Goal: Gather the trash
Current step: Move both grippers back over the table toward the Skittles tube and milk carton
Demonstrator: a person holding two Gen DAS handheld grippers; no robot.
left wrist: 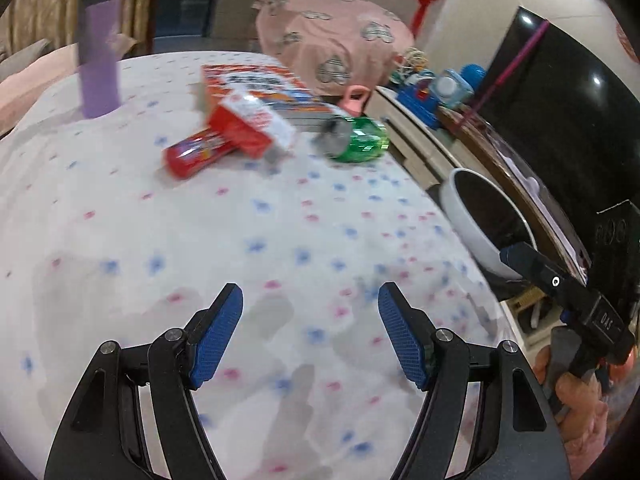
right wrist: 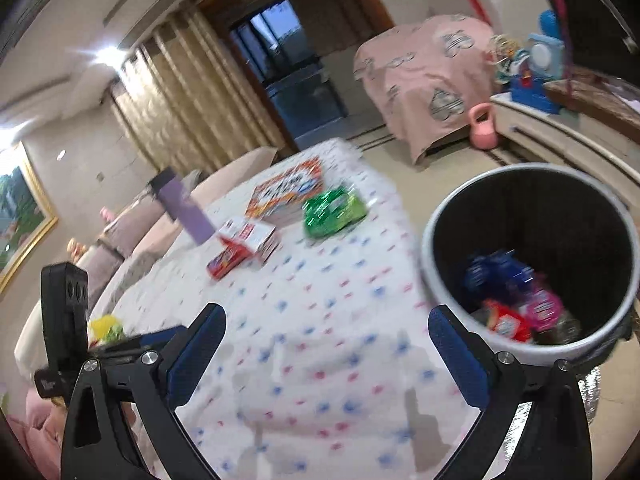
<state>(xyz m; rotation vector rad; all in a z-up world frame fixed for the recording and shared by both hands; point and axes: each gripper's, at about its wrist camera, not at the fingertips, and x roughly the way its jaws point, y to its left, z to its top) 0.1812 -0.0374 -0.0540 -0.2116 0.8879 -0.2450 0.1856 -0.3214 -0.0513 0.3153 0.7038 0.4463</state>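
Trash still lies on the far part of the cloth-covered table (left wrist: pixel 280 240): a green can (left wrist: pixel 357 138) on its side near the right edge, a red-and-white carton (left wrist: pixel 252 122) resting against a red tube (left wrist: pixel 196 154), and a flat printed box (left wrist: pixel 256 80) behind them. A purple bottle (left wrist: pixel 99 52) stands upright further left; whether it counts as trash cannot be told. Just beside the table's right edge stands the white bin (right wrist: pixel 436 240), with wrappers already at its bottom, so the job looks partly done and between pickups. Both the left gripper (left wrist: pixel 310 300) and the right gripper (right wrist: pixel 326 320) are spread wide and hold nothing, hovering over bare cloth. The next move likely calls for reaching forward to the can or carton, closing on it, then carrying it over the bin's rim.
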